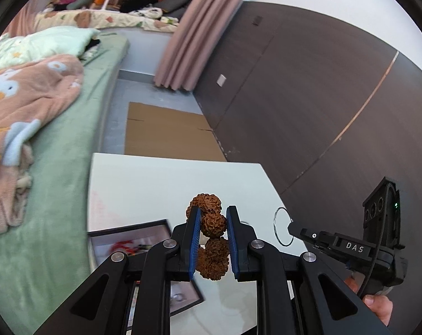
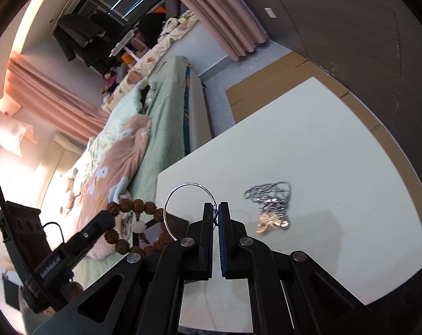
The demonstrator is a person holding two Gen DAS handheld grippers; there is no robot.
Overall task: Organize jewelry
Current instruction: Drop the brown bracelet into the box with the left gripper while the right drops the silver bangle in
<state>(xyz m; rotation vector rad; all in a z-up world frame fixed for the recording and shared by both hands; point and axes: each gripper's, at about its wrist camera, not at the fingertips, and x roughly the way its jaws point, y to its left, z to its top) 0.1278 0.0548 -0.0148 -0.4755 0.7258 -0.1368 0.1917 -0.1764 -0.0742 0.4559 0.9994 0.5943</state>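
My left gripper (image 1: 211,224) is shut on a brown rough-bead bracelet (image 1: 209,240) and holds it above the white table (image 1: 144,184). The bracelet also shows in the right wrist view (image 2: 135,206), hanging from the left gripper (image 2: 104,217). My right gripper (image 2: 216,212) is shut on a thin silver bangle (image 2: 183,187), held up over the table's near-left corner. The bangle also shows in the left wrist view (image 1: 278,226) at the right gripper's tip (image 1: 292,227). A silver chain necklace (image 2: 269,192) and a gold pendant (image 2: 269,222) lie on the table (image 2: 322,145).
A black-framed jewelry tray (image 1: 132,240) with red pieces lies on the table under the left gripper. A bed with green sheet (image 1: 65,167) borders the table's left. Flattened cardboard (image 1: 166,134) lies on the floor beyond. A dark wooden wall (image 1: 322,97) runs along the right.
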